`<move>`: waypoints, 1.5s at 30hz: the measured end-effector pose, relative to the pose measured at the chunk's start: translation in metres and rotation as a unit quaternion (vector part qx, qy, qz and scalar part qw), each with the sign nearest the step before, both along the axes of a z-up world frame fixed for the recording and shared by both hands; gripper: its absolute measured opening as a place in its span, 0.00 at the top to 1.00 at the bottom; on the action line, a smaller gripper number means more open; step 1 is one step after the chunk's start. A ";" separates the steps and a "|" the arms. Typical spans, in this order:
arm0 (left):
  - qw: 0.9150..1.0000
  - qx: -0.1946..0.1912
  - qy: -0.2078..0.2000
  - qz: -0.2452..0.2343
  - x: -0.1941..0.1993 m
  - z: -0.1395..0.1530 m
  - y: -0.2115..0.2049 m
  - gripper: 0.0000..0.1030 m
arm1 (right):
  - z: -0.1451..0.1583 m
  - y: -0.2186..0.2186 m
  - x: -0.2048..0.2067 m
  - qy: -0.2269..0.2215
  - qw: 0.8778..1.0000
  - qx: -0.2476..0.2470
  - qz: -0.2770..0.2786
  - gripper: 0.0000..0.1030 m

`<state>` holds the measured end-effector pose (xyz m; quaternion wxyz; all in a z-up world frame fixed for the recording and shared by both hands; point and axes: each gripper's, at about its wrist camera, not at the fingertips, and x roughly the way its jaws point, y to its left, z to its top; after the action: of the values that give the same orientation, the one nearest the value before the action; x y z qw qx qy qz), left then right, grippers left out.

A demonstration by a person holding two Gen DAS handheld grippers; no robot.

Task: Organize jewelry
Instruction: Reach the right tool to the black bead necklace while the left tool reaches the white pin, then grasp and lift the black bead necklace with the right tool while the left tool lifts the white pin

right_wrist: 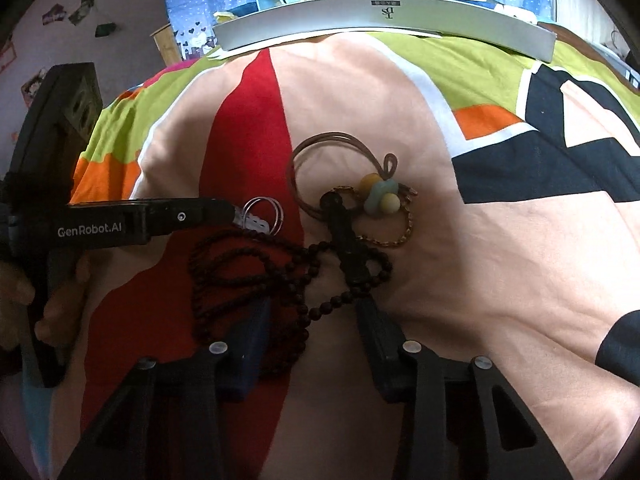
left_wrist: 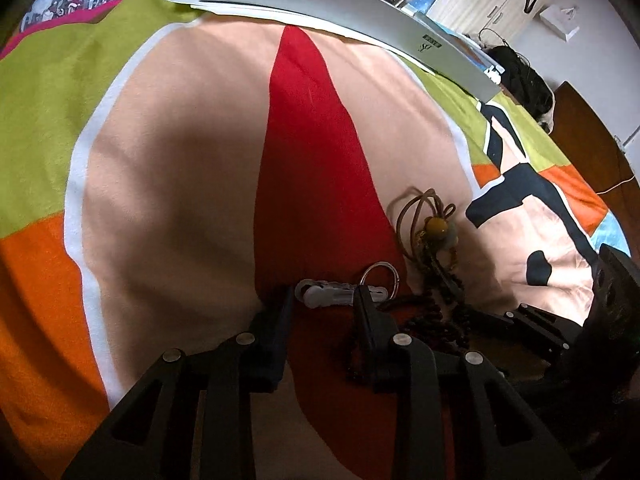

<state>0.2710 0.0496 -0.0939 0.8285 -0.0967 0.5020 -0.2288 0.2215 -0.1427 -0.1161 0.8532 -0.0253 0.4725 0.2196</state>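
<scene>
A bed covered by a soft blanket printed in peach, red, lime-green, orange, white and navy patches (right_wrist: 500,248) filled most of both frames. A long flat grey-white cardboard box (right_wrist: 384,20) lay on it along the top of the frame. Near the centre of the right wrist view lay a loose string of small dark brown wooden beads (right_wrist: 248,276), partly on the red patch, with a black elongated clip-like piece (right_wrist: 346,236) across it. Just above, touching it, lay a brown looped cord with yellow and pale blue round beads (right_wrist: 378,196). Left of the cord lay a white plastic clip with thin silver rings (right_wrist: 262,216).
</scene>
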 end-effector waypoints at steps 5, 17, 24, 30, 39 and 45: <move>1.000 0.007 0.001 0.012 0.000 -0.002 0.002 0.84 | -0.001 0.002 -0.002 -0.007 1.000 -0.010 -0.002 0.62; 1.000 0.009 -0.007 0.021 -0.006 0.001 -0.003 0.94 | -0.003 0.004 -0.008 -0.016 1.000 -0.005 -0.005 0.88; 0.999 0.014 -0.007 0.033 -0.022 0.008 -0.004 0.97 | -0.002 -0.004 -0.014 -0.013 1.000 0.013 -0.010 0.90; 0.998 0.020 -0.008 0.059 -0.044 0.018 0.001 1.00 | 0.003 -0.016 -0.035 -0.003 0.999 0.044 -0.020 0.90; 0.995 0.033 -0.002 0.089 -0.081 0.027 -0.001 1.00 | 0.019 -0.041 -0.066 -0.006 0.996 0.084 -0.040 0.90; 0.995 0.031 -0.005 0.096 -0.105 0.035 -0.008 1.00 | 0.026 -0.051 -0.080 -0.008 0.993 0.103 -0.053 0.91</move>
<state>0.1657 0.0414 -0.0587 0.8518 -0.1175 0.4929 -0.1330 0.1419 -0.1934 -0.0896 0.8653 0.0862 0.4413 0.2215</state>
